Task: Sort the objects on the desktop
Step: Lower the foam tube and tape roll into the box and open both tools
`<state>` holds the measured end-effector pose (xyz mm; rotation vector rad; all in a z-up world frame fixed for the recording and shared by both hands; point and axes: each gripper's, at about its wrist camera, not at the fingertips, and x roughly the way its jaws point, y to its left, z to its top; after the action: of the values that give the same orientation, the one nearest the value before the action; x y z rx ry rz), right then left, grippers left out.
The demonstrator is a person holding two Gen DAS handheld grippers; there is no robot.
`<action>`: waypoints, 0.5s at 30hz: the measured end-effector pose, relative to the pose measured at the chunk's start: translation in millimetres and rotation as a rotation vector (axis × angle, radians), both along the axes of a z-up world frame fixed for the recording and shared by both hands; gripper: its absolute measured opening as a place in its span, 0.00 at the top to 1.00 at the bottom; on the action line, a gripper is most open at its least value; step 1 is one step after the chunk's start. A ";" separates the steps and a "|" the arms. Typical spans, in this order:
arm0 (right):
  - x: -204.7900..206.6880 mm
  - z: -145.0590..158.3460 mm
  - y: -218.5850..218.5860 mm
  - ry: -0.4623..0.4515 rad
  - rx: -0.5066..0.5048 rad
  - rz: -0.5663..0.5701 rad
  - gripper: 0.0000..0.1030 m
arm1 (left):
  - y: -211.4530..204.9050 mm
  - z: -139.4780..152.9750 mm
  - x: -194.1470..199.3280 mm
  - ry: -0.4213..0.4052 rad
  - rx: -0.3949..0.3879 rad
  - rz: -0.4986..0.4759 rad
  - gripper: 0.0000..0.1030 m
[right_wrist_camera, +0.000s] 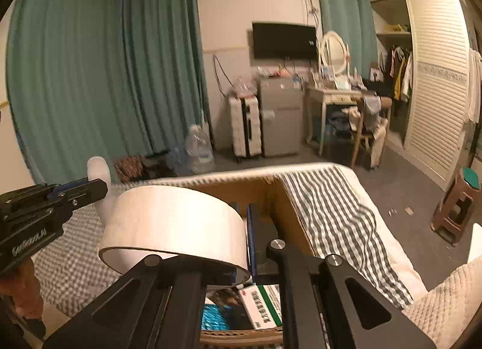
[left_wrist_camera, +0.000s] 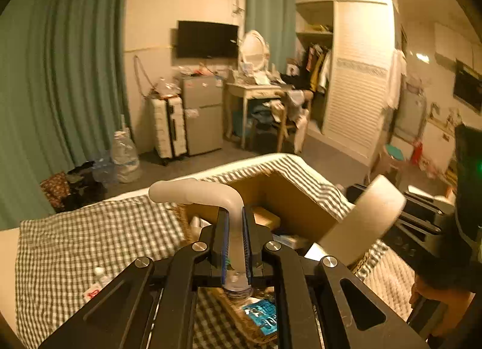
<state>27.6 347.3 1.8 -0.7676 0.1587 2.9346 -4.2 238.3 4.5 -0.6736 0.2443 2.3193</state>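
My left gripper (left_wrist_camera: 235, 224) is shut on a white bent plastic piece (left_wrist_camera: 195, 190), whose curved arm sticks out to the left above the blue pads. My right gripper (right_wrist_camera: 242, 228) is shut on the wall of a wide white tape roll (right_wrist_camera: 171, 222), which hides the inner finger. Both are held over the near edge of an open cardboard box (left_wrist_camera: 280, 198) on the bed. In the right wrist view the left gripper (right_wrist_camera: 96, 187) and its white piece (right_wrist_camera: 98, 168) are at the left. The left wrist view shows the tape roll (left_wrist_camera: 370, 219) at the right.
Under the grippers lie a blue packet (right_wrist_camera: 214, 319) and a green-and-white medicine box (right_wrist_camera: 262, 303) in a low woven tray. A small bottle (left_wrist_camera: 101, 278) lies on the checked bedspread (left_wrist_camera: 90, 243). A striped cloth (right_wrist_camera: 331, 207) drapes beside the box. A stool (right_wrist_camera: 461, 201) stands on the floor.
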 end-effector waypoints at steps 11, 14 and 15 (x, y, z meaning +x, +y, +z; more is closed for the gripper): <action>-33.6 -55.0 24.2 -0.215 -0.040 -0.035 0.93 | 51.7 -65.7 -21.8 -0.140 -0.088 -0.098 0.91; -39.6 -65.6 25.7 -0.263 -0.052 -0.040 0.66 | 51.8 -74.4 -29.9 -0.169 -0.077 -0.073 0.79; -41.3 -67.9 24.8 -0.274 -0.053 -0.031 0.49 | 48.1 -77.7 -32.0 -0.180 -0.072 -0.067 0.69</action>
<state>-13.8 372.1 -66.1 -1.1525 0.2236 2.7693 -36.2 286.4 -73.2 -0.8916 0.2641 2.1784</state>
